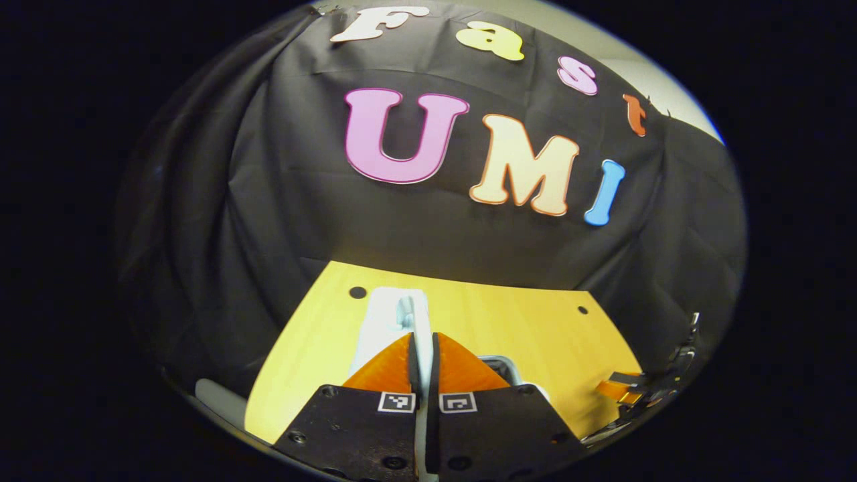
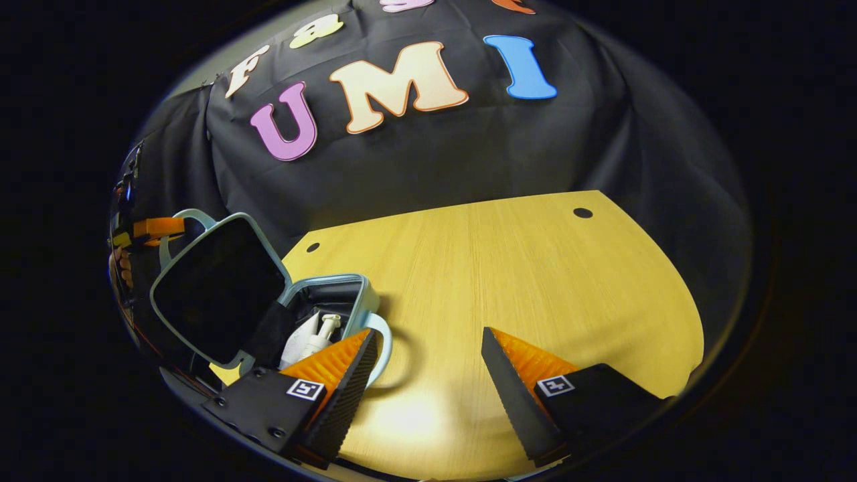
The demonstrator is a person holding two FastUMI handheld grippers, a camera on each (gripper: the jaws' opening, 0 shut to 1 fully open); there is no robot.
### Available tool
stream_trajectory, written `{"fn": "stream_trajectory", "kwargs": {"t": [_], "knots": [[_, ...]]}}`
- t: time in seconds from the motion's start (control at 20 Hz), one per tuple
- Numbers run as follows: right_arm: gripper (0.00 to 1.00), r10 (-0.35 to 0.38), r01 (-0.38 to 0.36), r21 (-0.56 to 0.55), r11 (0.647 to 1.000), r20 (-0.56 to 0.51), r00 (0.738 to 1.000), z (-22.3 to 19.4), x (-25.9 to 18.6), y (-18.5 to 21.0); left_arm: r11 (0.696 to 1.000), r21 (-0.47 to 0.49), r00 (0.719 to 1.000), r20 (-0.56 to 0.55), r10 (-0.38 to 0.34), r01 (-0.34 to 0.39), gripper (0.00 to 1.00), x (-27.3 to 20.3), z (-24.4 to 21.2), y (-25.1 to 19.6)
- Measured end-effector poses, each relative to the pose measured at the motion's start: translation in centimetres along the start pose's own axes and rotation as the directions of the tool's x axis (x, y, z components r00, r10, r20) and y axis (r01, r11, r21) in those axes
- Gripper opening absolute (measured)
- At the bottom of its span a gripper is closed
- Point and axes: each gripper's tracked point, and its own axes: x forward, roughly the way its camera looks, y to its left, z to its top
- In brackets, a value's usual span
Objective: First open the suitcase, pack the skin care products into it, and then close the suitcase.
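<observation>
Left gripper (image 1: 422,348): fingers nearly together, pinched on a thin pale edge that runs up between them; this looks like the rim of the suitcase lid (image 1: 395,314), seen edge-on. Small square coded markers on both finger mounts; no readable writing. Past the fingertips, bare yellow desk (image 1: 535,321), then the black cloth wall.

Right gripper (image 2: 428,348): fingers spread wide, nothing between them, hovering over the desk (image 2: 535,268). Just left of its left finger sits the suitcase (image 2: 328,301), open, pale blue-grey rim, dark lining. A white pump bottle (image 2: 311,338) lies inside the lower half. The lid (image 2: 217,288) stands raised, tilted leftward. No brand or label legible on bottle or case. Farther left, the other gripper at the lid's handle.
</observation>
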Motion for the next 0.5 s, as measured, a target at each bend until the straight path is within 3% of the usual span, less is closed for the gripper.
{"fn": "stream_trajectory", "kwargs": {"t": [0.5], "knots": [[0.99, -0.052, 0.051, 0.025, 0.998, 0.043, 0.998, 1.6, -2.7, -5.0, 0.979, -0.015, 0.977, -0.07, -0.202, 0.202, 0.0, 4.3, -5.2, -12.7]]}}
